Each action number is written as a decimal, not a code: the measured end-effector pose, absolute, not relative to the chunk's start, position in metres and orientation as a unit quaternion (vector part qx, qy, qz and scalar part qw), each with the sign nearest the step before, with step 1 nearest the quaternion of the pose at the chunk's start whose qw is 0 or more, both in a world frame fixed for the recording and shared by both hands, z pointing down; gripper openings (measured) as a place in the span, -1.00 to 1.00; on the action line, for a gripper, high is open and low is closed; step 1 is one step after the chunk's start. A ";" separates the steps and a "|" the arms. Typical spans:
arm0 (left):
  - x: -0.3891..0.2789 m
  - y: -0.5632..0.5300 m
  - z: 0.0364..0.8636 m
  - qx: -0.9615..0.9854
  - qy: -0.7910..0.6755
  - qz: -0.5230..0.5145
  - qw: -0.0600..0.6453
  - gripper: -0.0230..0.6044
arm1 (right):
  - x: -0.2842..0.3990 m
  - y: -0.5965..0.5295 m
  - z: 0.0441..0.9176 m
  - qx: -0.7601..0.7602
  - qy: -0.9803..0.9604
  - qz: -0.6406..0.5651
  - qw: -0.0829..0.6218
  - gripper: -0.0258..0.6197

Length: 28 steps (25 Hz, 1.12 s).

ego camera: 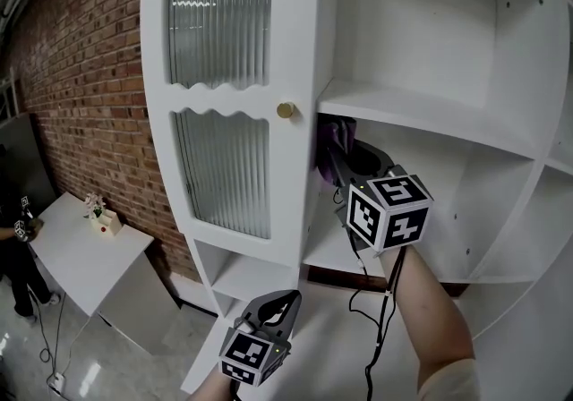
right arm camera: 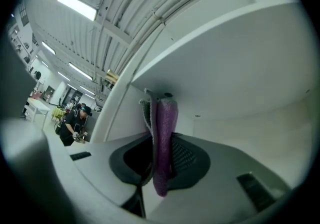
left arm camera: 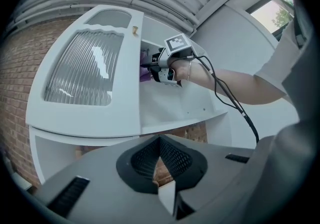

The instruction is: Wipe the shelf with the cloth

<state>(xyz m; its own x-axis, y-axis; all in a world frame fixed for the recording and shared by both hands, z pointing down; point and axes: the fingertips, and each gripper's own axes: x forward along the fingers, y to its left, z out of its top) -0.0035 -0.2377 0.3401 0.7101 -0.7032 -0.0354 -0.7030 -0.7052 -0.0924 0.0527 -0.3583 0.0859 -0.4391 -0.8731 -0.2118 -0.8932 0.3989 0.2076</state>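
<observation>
Wiping step, I judge: my right gripper [ego camera: 346, 177] pinches purple fabric cloth [ego camera: 332, 147] beneath white shelf board [ego camera: 430, 115]; left gripper [ego camera: 280, 305] closed, empty. Next: press, sweep.

Two hand-held claws, both moulded in smooth matt grey plastic. The left claw [ego camera: 276, 308] has a left cube [ego camera: 253, 356] on its body, white, with a black square marker on each face. The right claw [ego camera: 342, 162] has a matching right cube [ego camera: 389, 211]. Dark pads [left arm camera: 175, 160] with a fine cross-hatched grid line the jaws. Narrow dark slots [left arm camera: 70, 195] are cut into the grey casing. A thin black cable [ego camera: 387, 319] runs from the right claw along the bare forearm. The person wears a pale short sleeve [ego camera: 448, 381].
</observation>
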 end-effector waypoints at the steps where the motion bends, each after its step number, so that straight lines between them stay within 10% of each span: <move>1: -0.004 -0.239 0.340 -0.923 0.381 -0.001 0.047 -0.88 | 0.055 -0.365 0.086 -0.533 0.832 0.150 0.029 -0.70; 28: 0.006 -0.267 0.358 -0.918 0.395 -0.019 0.028 -0.88 | 0.102 -0.441 0.104 -0.546 0.836 0.048 0.020 -0.69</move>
